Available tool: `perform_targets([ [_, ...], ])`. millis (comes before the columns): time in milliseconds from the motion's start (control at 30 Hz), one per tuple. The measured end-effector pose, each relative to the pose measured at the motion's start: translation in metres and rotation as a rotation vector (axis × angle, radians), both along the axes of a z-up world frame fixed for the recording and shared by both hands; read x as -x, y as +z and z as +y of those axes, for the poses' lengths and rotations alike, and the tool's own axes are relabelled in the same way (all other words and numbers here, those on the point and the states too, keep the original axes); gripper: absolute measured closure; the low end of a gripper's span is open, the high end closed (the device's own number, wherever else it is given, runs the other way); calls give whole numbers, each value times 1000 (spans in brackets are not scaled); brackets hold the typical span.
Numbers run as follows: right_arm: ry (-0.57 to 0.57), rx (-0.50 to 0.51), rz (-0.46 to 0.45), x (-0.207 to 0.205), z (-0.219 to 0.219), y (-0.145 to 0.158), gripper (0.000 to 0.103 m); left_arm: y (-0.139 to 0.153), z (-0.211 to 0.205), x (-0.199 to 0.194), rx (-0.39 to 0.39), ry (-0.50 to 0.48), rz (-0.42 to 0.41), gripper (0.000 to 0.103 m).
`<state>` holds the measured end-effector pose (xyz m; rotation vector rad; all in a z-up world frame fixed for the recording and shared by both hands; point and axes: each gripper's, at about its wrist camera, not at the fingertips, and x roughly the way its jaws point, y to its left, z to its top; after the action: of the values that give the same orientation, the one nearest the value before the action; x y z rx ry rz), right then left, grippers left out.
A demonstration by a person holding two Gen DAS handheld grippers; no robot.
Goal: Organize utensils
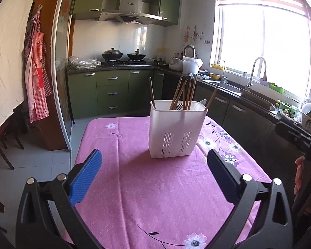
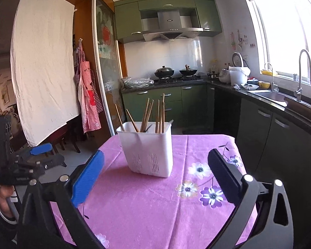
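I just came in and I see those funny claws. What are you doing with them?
A person is holding a claw tool in each hand over a table with a pink flowered cloth. The left gripper and the right gripper are both open and hold nothing. Between them stands a white holder with wooden chopsticks standing in it. Nothing else lies on the cloth, so the tidying looks done or not begun.

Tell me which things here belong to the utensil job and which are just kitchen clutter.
Job:
white utensil holder on the pink tablecloth
wooden chopsticks standing in it
left gripper and right gripper, both open and empty

Just around:
two woks on the stove
rice cooker
tap
checked aprons
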<state>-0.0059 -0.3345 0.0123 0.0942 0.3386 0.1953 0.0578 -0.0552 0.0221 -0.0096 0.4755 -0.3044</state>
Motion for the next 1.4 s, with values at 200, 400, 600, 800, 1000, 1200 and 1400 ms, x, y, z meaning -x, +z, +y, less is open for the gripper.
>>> perform_targets([
  [200,-18,36,19,31,-3,-17,4,-3,10,14,14,29,22,7],
  [400,-28,55,-31,58,1,1,4,8,15,36,0,53,-9,7],
  [600,-32,57,-27,72,5,9,4,14,23,51,30,70,-11,7],
  [800,-46,58,-17,73,8,9,4,14,26,53,35,77,-7,7],
  [1000,-57,71,-9,67,11,7,4,16,22,53,18,74,-6,7],
  [1200,-62,74,-1,64,12,6,4,14,23,49,30,73,14,7],
  [1400,-66,74,-2,63,12,6,4,13,18,50,14,68,16,7],
])
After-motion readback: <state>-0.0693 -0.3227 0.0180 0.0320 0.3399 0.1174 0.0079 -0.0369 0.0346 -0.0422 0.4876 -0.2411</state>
